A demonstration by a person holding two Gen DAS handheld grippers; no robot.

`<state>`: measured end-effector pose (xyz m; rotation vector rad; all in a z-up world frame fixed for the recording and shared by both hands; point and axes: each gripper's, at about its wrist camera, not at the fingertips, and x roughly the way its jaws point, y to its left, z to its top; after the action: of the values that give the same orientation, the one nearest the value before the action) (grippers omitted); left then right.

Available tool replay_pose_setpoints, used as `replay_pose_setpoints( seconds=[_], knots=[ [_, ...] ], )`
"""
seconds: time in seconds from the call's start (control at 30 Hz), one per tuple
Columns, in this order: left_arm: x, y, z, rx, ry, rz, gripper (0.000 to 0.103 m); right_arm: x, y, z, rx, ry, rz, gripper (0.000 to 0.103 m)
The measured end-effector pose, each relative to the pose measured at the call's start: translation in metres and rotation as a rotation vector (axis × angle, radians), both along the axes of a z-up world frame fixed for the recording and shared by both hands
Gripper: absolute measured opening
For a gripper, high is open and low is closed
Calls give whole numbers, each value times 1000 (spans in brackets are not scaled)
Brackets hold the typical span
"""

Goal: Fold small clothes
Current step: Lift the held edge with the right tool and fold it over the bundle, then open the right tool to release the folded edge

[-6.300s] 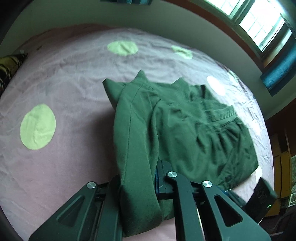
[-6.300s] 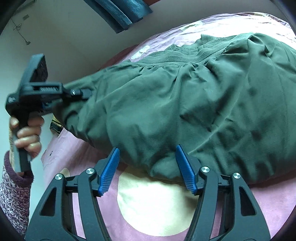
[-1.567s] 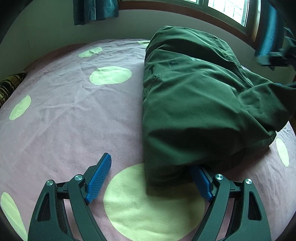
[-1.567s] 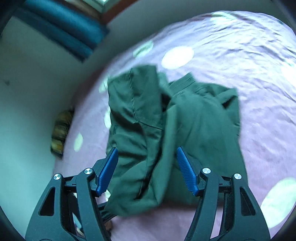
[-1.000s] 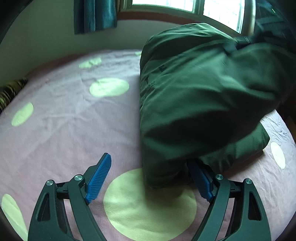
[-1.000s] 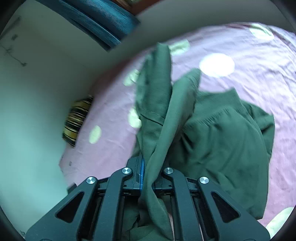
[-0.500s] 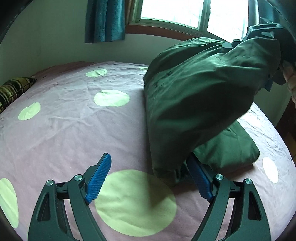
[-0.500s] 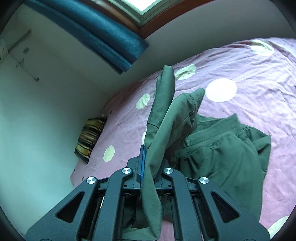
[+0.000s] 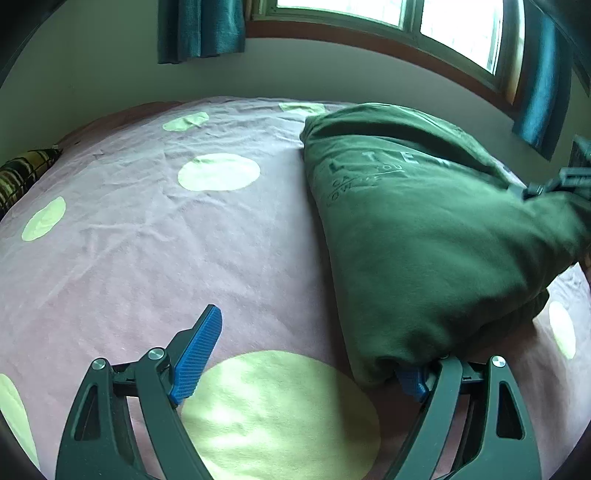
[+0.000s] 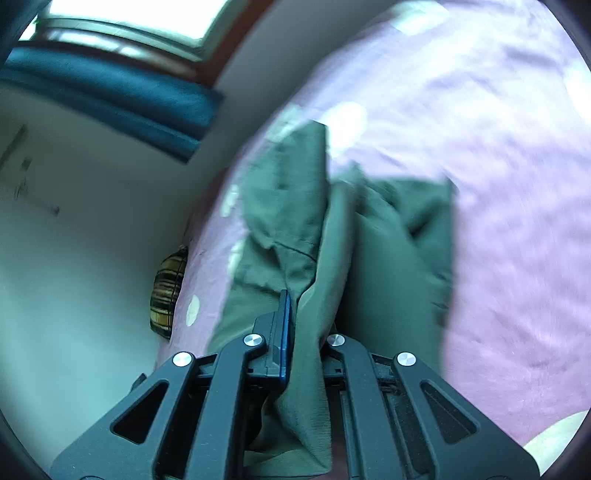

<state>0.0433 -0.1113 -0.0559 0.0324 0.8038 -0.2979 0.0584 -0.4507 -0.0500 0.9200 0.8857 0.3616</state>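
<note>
A dark green sweatshirt (image 9: 424, 240) with pale printed letters lies bunched on the bed, right of centre in the left wrist view. My left gripper (image 9: 306, 365) hovers at its near edge with its jaws opening. The left blue pad (image 9: 199, 350) is bare, cloth covers most of the right pad, and only the bedspread lies in the gap. My right gripper (image 10: 299, 332) is shut on a fold of the sweatshirt (image 10: 369, 266), which drapes away from it down to the bed. In the left wrist view the right gripper (image 9: 550, 182) shows at the far right edge, on the upper layer.
The bed carries a pink bedspread (image 9: 147, 240) with light green dots. A striped pillow (image 9: 22, 173) lies at its left end, also in the right wrist view as the pillow (image 10: 166, 295). Behind the bed are a wall, a window (image 9: 406, 14) and teal curtains (image 9: 199, 29).
My right gripper has swung down and rolled, still shut on the fold. The raised upper layer of the sweatshirt has come down over the rest. My left gripper stays wide at the near edge.
</note>
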Motion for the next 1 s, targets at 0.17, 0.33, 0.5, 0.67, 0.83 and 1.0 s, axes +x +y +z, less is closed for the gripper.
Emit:
replay_pose_setpoints(
  seconds=[0.17, 0.33, 0.5, 0.67, 0.83, 1.0],
  knots=[
    [-2, -7, -1, 48, -12, -9, 84, -4, -11, -33, 145, 26, -20, 6],
    [1, -5, -3, 45, 5, 7, 84, -31, -25, -17, 164, -12, -65, 37],
    [3, -6, -4, 49, 14, 12, 84, -79, -20, 19, 46, -63, -91, 55],
    [3, -7, -4, 56, 20, 20, 84, -98, 9, 53, -286, -97, -135, 57],
    [0, -9, -3, 69, 16, 25, 84, -97, 26, 72, -311, -189, -52, 57],
    [1, -9, -2, 77, 18, 21, 84, -73, 48, 51, -408, -98, 88, 42]
  ],
)
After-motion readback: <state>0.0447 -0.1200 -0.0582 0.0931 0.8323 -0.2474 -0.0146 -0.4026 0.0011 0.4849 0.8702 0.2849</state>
